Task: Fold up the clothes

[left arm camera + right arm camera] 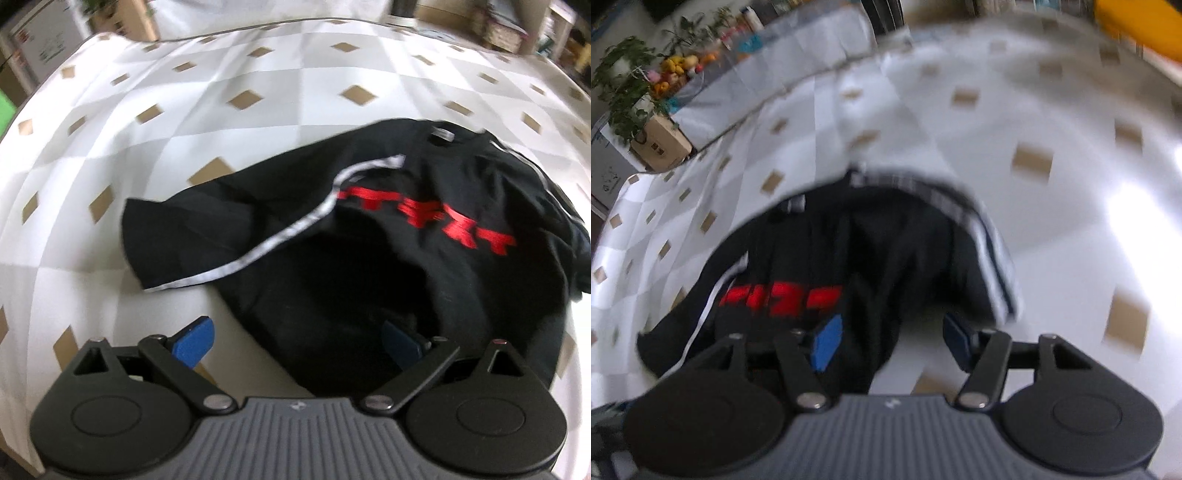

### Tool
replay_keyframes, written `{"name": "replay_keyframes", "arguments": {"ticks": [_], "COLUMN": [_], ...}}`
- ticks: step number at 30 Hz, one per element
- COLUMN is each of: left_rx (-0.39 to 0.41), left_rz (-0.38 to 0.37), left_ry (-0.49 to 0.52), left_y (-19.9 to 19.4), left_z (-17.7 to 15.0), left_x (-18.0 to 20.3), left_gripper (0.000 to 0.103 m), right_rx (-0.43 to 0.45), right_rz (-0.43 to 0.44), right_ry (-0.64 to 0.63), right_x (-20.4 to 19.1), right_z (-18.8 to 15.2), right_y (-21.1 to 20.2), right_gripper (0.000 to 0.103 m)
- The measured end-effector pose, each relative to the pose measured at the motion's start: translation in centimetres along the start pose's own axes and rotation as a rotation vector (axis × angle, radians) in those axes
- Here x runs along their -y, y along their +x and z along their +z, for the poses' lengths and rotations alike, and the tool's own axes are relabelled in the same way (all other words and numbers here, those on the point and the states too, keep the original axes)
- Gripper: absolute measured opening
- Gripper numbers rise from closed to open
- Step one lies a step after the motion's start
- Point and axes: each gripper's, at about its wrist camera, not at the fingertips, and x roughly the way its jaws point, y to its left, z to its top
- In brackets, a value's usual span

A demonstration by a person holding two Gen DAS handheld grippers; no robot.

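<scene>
Where the black shirt (388,236) lies crumpled on the checked tablecloth (155,147), it shows a row of red lettering across the chest, a white stripe curving along one sleeve and a small grey label at the neck. In the left wrist view it spreads ahead of the left gripper (297,338) and to its right; the lower cloth runs in between the two blue fingers, which stand wide apart with neither pad pressing on it. One finger (194,338) sits over bare tablecloth, while the other is half lost against the dark fabric.

From the right wrist view the shirt bunches ahead of the right gripper (892,341), with a fold hanging down between the parted fingers. The blue pad (827,341) on the left lies over the cloth just below the red letters; nothing is clamped. Both views are smeared, so the lettering cannot be read, and the shirt's far sleeve runs out of the left view's edge.
</scene>
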Motion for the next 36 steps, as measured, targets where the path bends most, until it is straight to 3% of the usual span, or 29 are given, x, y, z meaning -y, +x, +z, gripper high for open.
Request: {"name": "replay_keyframes", "arguments": {"ticks": [9, 13, 16, 20, 24, 27, 28, 29, 31, 33, 36], "left_rx": [0.037, 0.027, 0.018, 0.009, -0.008, -0.034, -0.04, -0.046, -0.043, -0.032, -0.003], "left_rz": [-0.008, 0.004, 0.017, 0.053, 0.052, 0.028, 0.025, 0.022, 0.055, 0.084, 0.075], "left_ry": [0.045, 0.063, 0.073, 0.099, 0.096, 0.085, 0.087, 0.09, 0.131, 0.164, 0.125], "left_y": [-0.2, 0.3, 0.7, 1.0, 1.3, 1.4, 1.3, 1.3, 1.1, 0.7, -0.4], "left_z": [-0.2, -0.4, -0.5, -0.7, -1.1, -1.6, -1.8, -2.1, -2.6, -2.9, -2.5], "left_x": [1.2, 1.3, 1.4, 1.4, 1.2, 0.9, 0.9, 0.9, 1.1, 1.0, -0.4], "left_gripper": [0.098, 0.098, 0.098, 0.099, 0.099, 0.099, 0.1, 0.1, 0.101, 0.101, 0.1], "right_rx": [-0.128, -0.133, -0.117, -0.031, 0.066, 0.077, 0.059, 0.059, 0.051, 0.051, 0.112], "right_rz": [0.17, 0.084, 0.073, -0.042, -0.203, -0.332, -0.374, -0.419, -0.479, -0.439, -0.358], "right_ry": [0.066, -0.031, -0.051, -0.221, -0.451, -0.574, -0.622, -0.618, -0.585, -0.478, -0.332], "right_x": [-1.4, -2.8, -2.9, -4.2, -5.9, -6.2, -6.2, -6.1, -5.6, -4.7, -3.6], "right_z": [-1.5, -1.7, -1.5, -1.1, -1.4, -1.9, -2.2, -2.4, -2.4, -1.6, -0.6], "right_y": [3.7, 4.7, 4.5, 3.2, 1.4, 1.2, 1.4, 1.3, 1.0, -0.6, -3.9], "right_gripper": [0.057, 0.028, 0.012, 0.006, 0.006, 0.007, 0.012, 0.018, 0.041, 0.047, 0.056]}}
